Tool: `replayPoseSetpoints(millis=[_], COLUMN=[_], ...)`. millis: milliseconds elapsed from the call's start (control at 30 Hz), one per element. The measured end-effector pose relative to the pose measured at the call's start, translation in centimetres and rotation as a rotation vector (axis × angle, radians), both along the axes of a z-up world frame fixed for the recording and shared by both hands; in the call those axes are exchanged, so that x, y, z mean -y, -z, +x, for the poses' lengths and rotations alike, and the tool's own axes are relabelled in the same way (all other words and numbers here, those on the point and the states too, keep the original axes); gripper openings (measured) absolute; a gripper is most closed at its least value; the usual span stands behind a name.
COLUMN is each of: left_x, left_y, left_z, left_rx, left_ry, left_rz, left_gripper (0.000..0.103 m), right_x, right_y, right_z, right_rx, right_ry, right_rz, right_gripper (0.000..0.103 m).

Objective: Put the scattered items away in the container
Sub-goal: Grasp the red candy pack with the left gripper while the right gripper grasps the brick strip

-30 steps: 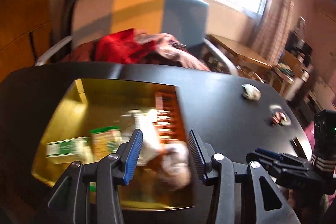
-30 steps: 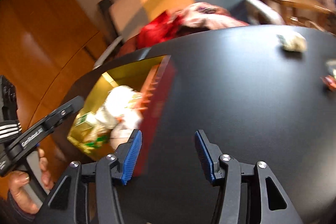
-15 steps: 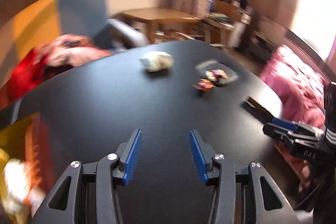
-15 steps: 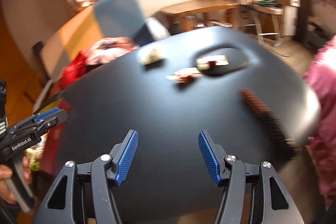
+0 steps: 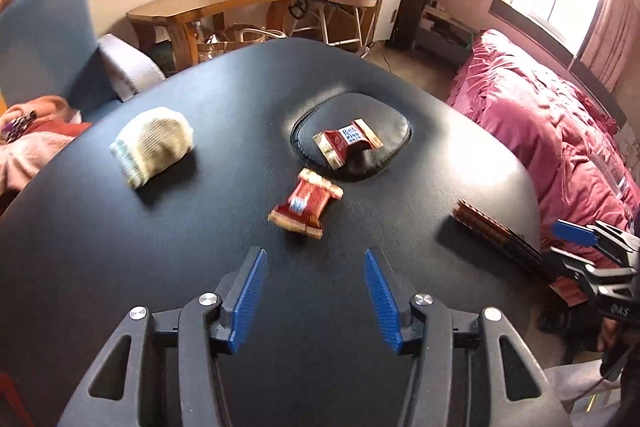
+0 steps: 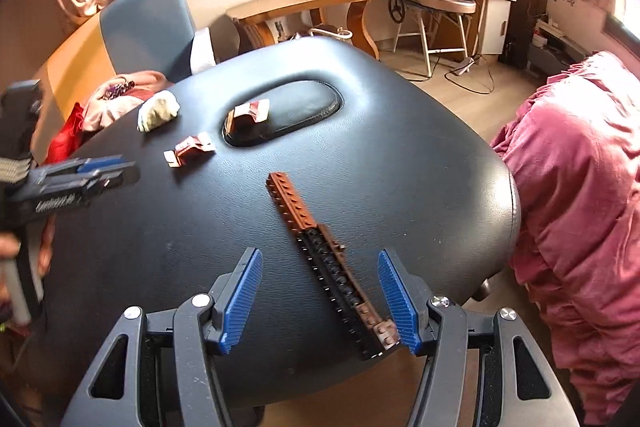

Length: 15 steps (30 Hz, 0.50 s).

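My left gripper (image 5: 314, 299) hangs open above the black padded table (image 5: 160, 247), nothing between its blue pads. Just beyond it lies a red candy wrapper (image 5: 306, 205); a second red wrapper (image 5: 346, 143) sits farther off in the oval recess (image 5: 384, 119), and a rolled cream cloth (image 5: 154, 145) lies far left. My right gripper (image 6: 320, 297) is open, straddling the brown-and-black brick strip (image 6: 332, 263) near the table's right edge. The container is out of view.

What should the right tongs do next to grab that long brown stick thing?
Probably lower a little and close. The right tongs are open, and the long brick strip already lies between their fingers on the black table, slanting across the gap. Squeezing there should catch it for the container.
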<state>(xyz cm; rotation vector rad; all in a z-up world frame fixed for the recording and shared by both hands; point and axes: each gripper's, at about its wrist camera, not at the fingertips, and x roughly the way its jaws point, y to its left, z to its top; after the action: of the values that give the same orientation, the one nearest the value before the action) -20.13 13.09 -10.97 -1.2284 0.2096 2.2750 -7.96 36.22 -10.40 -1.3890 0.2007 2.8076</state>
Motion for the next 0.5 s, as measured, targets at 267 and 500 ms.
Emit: replayPoseSetpoints(millis=[267, 500], left_x=[-2.4, -4.2], left_y=[1.9, 3.2], left_z=[-3.2, -4.6], left_rx=[0.004, -0.013], left_ry=[0.081, 0.134], left_rz=[-0.033, -0.06], left_gripper=[0.052, 0.052], right_x=[-0.5, 0.9], right_y=[0.7, 2.0], right_z=[-1.1, -2.7], right_rx=[0.038, 0.101], right_ry=[-0.079, -0.179], right_rz=[0.015, 0.064], right_gripper=[0.06, 0.056])
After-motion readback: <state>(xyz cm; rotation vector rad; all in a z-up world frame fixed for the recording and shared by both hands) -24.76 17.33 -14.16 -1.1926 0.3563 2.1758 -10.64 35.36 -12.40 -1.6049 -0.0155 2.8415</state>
